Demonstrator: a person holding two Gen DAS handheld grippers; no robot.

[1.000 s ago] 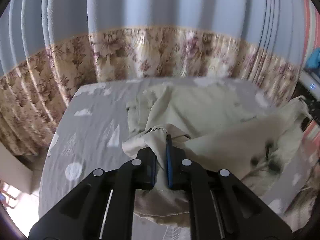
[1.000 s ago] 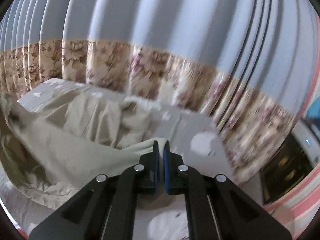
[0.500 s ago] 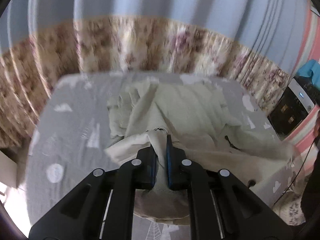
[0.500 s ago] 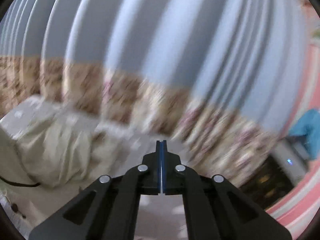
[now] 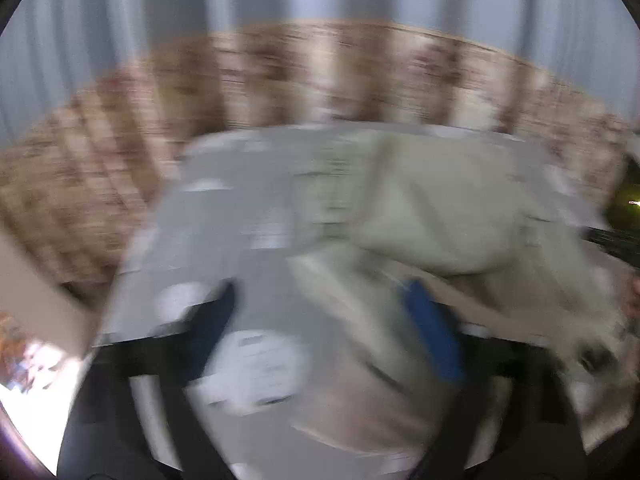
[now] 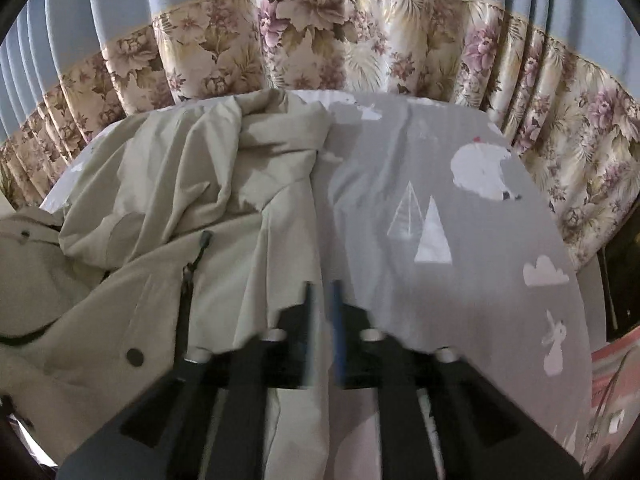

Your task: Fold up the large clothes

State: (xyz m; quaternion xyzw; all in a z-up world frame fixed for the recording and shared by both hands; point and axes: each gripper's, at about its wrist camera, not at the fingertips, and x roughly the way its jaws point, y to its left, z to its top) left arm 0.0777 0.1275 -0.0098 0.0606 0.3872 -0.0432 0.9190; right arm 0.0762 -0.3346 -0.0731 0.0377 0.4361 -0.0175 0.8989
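A large beige coat (image 6: 168, 216) with dark snaps and a zipper lies crumpled on the grey bed sheet (image 6: 460, 280). In the blurred left wrist view the coat (image 5: 448, 216) spreads to the right. My left gripper (image 5: 320, 312) is open wide, and a fold of the coat lies loose against its right blue pad (image 5: 432, 332). My right gripper (image 6: 323, 304) hangs just above the coat's right edge, its fingers (image 6: 338, 320) a narrow gap apart and blurred, with nothing held between them.
Floral and pale blue curtains (image 6: 320, 40) hang behind the bed. The sheet has white prints of clouds, triangles and animals. A dark appliance (image 5: 624, 196) stands at the far right. A bright floor patch (image 5: 24, 376) shows at the lower left.
My left gripper has opened and let go of the coat, swinging fast. My right gripper has dropped down to the coat's right edge and its jaws have parted slightly.
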